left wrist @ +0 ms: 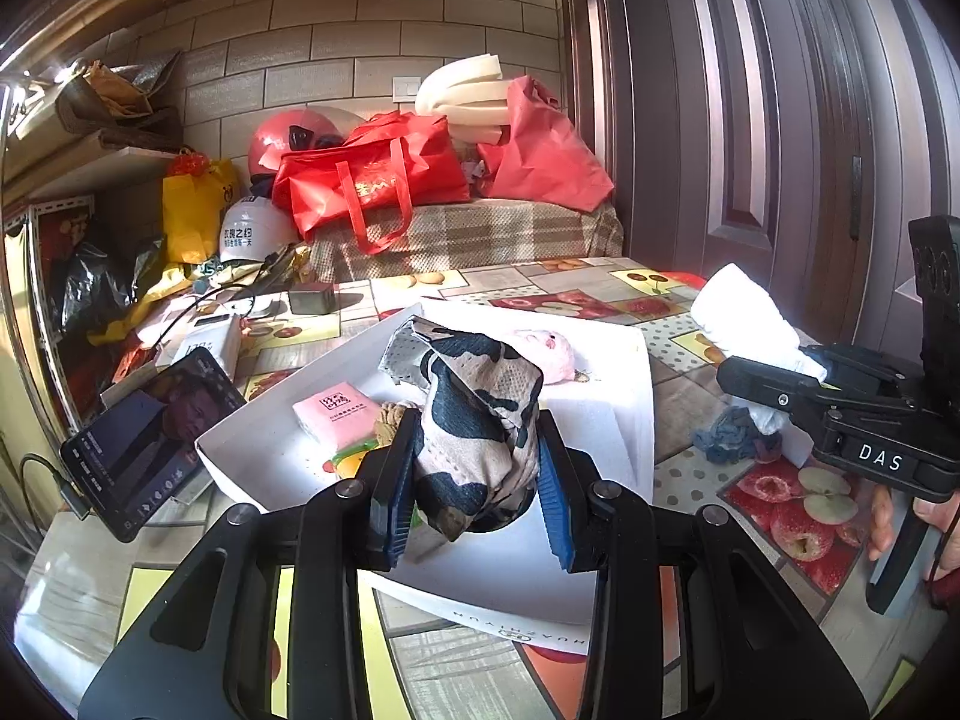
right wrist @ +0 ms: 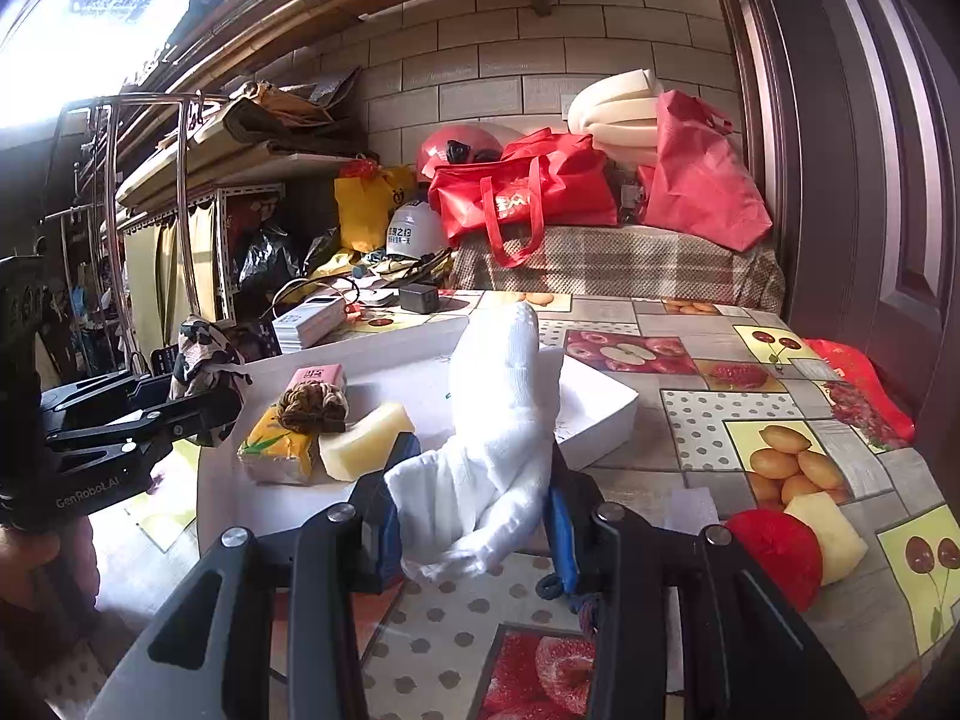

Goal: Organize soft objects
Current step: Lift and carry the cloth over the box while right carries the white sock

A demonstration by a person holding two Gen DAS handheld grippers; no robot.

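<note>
Your table [right wrist: 708, 438] wears a glossy oilcloth w/ square fruit prints and dotted patches. On it, the big white tray [left wrist: 624, 420], flat, low-walled, matte like foam board, sits angled toward the far left.

Your left gripper [left wrist: 477, 480] is clamped on the camo cloth [left wrist: 474, 414]: thin knit fabric, beige w/ dark navy blotches, crumpled into an upright bunch between the blue pads, held over the near part of the tray. Your right gripper [right wrist: 474, 516] is closed on the white cloth [right wrist: 504, 420], a soft nubby terry-like roll, standing up tall, limp end flopping near the pads; it's just right of the tray's near edge, over the table.

In the tray's left part, from the right wrist view: yellow-green tissue pack [right wrist: 279, 450], crinkly plastic, rectangular; pale yellow sponge wedge [right wrist: 366, 441] touching it on the right; pink pack [right wrist: 316, 376] farther back; brown-yellow braided knot [right wrist: 312, 405] lying on top of the packs. Pink plush [left wrist: 543, 348], fuzzy and rounded, sits at the tray's far side.

On the table near right: red round piece [right wrist: 777, 552] touching a pale yellow block [right wrist: 831, 531]. A small blue-grey crumpled rag [left wrist: 729, 435] lies right of the tray.
</note>
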